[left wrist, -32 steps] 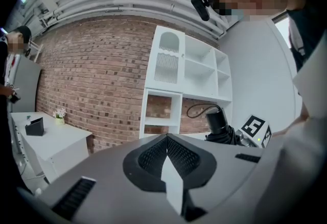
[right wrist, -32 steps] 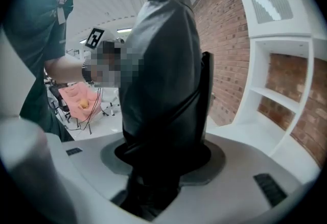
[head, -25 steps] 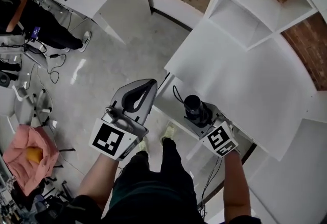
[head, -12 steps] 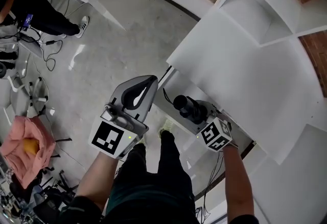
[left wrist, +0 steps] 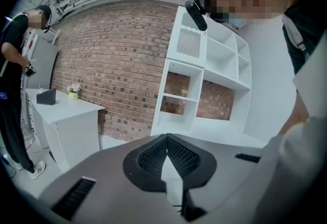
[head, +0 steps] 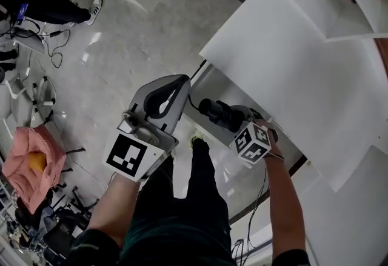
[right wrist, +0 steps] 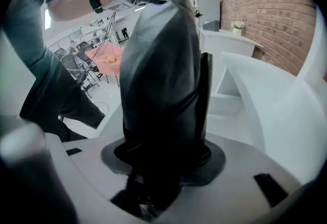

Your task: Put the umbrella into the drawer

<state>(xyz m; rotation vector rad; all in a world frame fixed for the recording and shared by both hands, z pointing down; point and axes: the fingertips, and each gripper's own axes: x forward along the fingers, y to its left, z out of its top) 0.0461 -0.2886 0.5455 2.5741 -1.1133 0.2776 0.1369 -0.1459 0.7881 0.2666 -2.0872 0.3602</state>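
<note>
A black folded umbrella (head: 215, 112) is clamped in my right gripper (head: 229, 118), whose marker cube sits just behind it. The umbrella slants down over the open drawer (head: 212, 85), which juts out from under the white cabinet top. In the right gripper view the umbrella (right wrist: 161, 75) fills the middle and hides the right gripper's (right wrist: 163, 154) jaws. My left gripper (head: 180, 81) hangs to the left of the drawer with its jaws meeting at the tips and nothing between them. The left gripper view shows that left gripper (left wrist: 166, 139) pointing at a brick wall.
The white cabinet top (head: 291, 59) spreads right of the drawer, with white shelves (left wrist: 204, 80) behind it. A pink cloth with an orange thing (head: 30, 165) lies on the floor at left. A person (head: 42, 9) and cables are at the top left. My legs stand below the drawer.
Both grippers have sunk. The right one has tipped the umbrella further downward, and its tip now reaches farther left over the drawer. The left gripper stays shut.
</note>
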